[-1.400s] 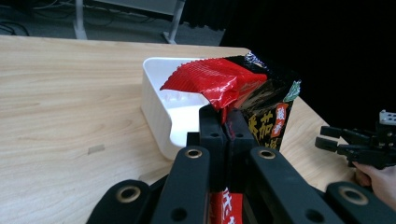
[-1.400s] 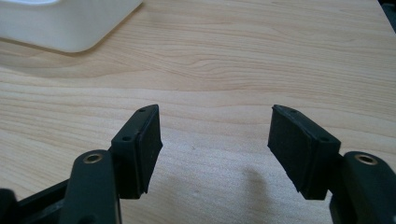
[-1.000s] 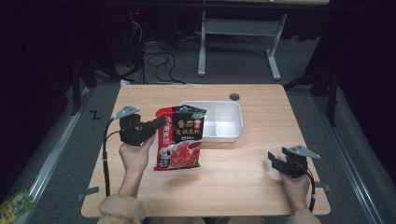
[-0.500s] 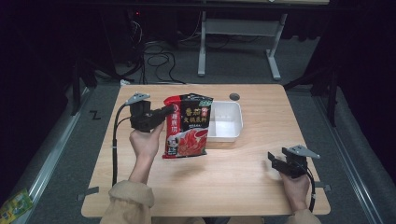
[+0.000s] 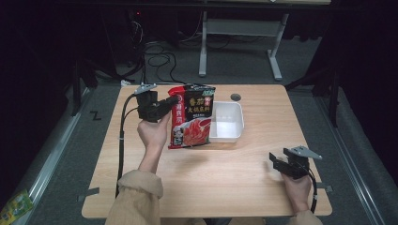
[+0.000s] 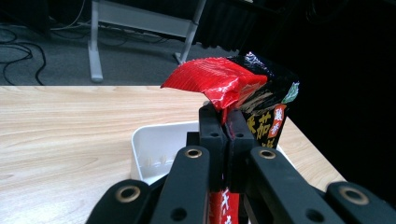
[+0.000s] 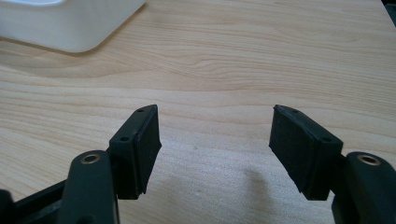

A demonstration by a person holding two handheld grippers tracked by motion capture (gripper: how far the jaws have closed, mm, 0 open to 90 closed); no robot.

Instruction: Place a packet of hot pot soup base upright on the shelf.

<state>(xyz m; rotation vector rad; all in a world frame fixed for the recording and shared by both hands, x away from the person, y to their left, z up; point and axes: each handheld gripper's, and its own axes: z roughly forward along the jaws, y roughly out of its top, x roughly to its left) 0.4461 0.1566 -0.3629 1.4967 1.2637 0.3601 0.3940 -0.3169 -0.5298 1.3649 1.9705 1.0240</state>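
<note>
from up high, my left gripper (image 5: 174, 100) holds the red bag (image 5: 192, 117) upright, probably just over the white tub (image 5: 228, 123). in its own view the jaws pinch the bag's edge. my right gripper (image 7: 215, 149) sits wide open, empty. next i lower the bag in.

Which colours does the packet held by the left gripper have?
The packet is mainly red with a black top; it shows best in the high view.

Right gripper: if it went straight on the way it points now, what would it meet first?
Bare table, most likely: the right gripper, jaws open, points low across the wood. The white tray lies off to the left of that line, though depth is unclear.
</note>
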